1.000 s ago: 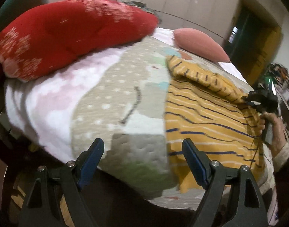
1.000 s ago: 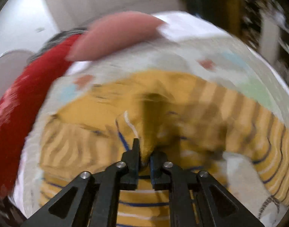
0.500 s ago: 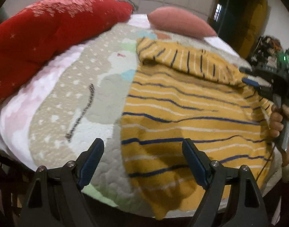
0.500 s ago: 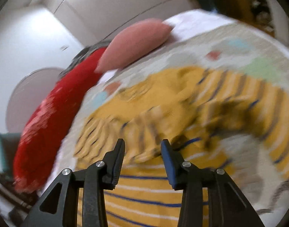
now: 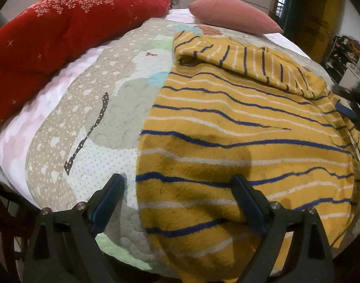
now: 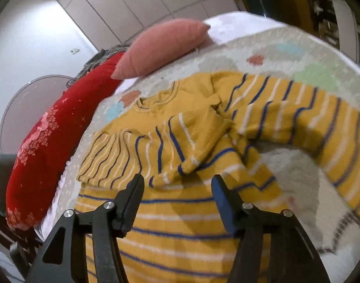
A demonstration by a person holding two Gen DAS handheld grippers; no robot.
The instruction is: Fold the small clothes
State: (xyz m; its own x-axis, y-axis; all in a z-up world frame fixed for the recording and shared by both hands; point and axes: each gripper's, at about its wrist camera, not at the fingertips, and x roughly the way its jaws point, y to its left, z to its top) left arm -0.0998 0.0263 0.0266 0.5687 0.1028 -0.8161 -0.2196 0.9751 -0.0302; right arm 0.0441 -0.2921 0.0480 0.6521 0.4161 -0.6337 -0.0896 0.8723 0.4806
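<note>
Sweater (image 6: 194,214) sleeve, pinched a second ago, now lies free between opening right tongs (image 6: 177,188) (left tongs (image 5: 177,193) spread, widening).

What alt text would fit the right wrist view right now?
A yellow striped sweater lies on a patterned quilt, one sleeve folded across its chest. The right tool hovers above it, opening, gripping nothing. A pink pillow and red cushion lie behind.

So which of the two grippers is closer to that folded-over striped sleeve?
Right. The right gripper hovers just short of the folded sleeve, jaws opening, nothing between them. The left gripper is at the sweater's bottom hem, far from it.
</note>
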